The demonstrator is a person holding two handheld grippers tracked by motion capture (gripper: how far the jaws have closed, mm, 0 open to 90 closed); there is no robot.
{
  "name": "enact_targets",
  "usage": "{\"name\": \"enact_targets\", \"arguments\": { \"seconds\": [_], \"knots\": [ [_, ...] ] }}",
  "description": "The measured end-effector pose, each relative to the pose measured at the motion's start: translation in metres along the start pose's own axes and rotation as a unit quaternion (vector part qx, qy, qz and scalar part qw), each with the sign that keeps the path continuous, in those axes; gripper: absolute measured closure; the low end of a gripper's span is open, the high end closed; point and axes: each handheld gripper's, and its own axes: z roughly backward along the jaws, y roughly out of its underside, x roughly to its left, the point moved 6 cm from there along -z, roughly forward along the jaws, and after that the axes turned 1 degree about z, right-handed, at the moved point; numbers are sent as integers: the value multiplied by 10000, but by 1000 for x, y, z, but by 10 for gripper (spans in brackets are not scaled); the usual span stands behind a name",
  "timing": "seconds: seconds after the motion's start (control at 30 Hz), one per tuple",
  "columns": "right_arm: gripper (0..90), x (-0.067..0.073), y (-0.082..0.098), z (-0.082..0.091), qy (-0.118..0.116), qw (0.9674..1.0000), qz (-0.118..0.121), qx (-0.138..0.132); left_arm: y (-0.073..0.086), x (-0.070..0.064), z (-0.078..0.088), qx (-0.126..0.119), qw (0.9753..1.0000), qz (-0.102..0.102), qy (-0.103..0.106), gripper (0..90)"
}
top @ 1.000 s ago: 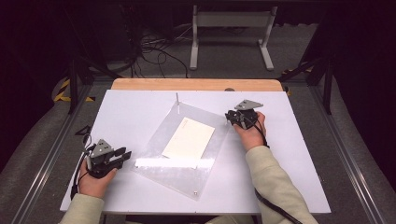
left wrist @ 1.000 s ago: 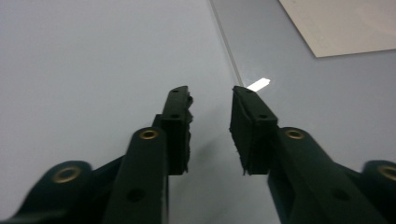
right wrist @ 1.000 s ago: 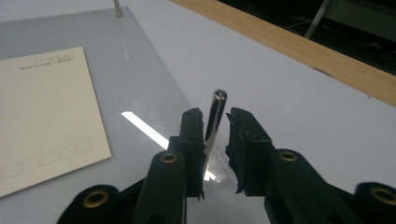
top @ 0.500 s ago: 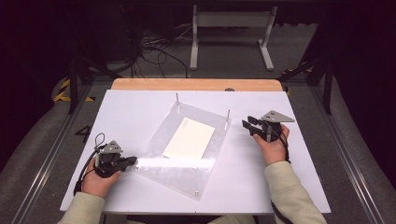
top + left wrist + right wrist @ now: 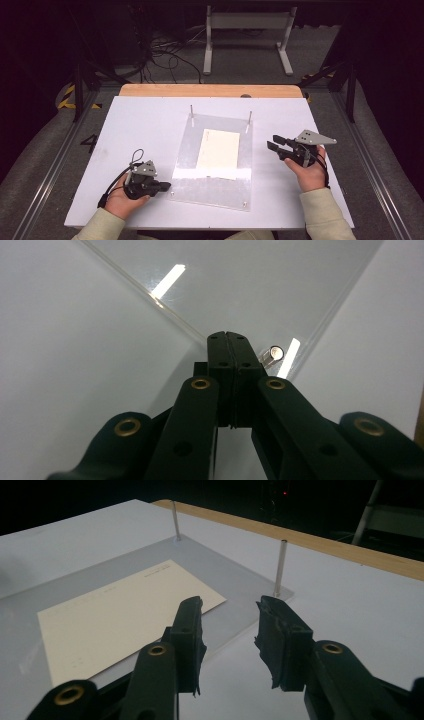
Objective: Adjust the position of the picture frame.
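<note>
A clear plastic plate (image 5: 185, 187) lies flat in the middle of the white table (image 5: 135, 125), square to its edges. Two thin metal posts (image 5: 191, 109) (image 5: 250, 118) stand at its far corners. A cream card (image 5: 218, 152) rests on the plate. My left gripper (image 5: 168, 187) is shut, with its tips at the plate's near left corner. In the left gripper view its tips (image 5: 230, 337) sit over that corner beside a short metal pin (image 5: 275, 353). My right gripper (image 5: 271, 141) is open just right of the plate. Its jaws (image 5: 230, 615) face the card (image 5: 115, 615) and the nearer post (image 5: 281, 567).
A wooden strip (image 5: 210, 90) borders the table's far edge. Beyond it are cables (image 5: 165, 50) and a white stand (image 5: 247, 35) on the dark floor. Metal rails run along both sides of the table.
The plate has swung from a diagonal lie to square with the table. My right gripper has drawn back to the right, off the plate. My left gripper has shifted right and nearer.
</note>
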Motion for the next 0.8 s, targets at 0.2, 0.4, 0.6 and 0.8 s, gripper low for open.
{"name": "enact_targets", "arguments": {
  "seconds": [0.2,0.4,0.6,0.8],
  "knots": [
    [605,11,3,12,-107,9999,93,10,-12,-18,-15,19,9994,-260,225,898],
    [621,31,12,13,-515,9982,228,224,-20,-28,-25,2,9981,-570,249,893],
    [721,64,20,22,-1201,9875,731,714,-24,-29,-14,-290,9975,-636,96,719],
    [636,88,46,34,-1692,9718,1162,1157,-30,-40,-18,-515,9943,-908,225,599]
  ]
}}
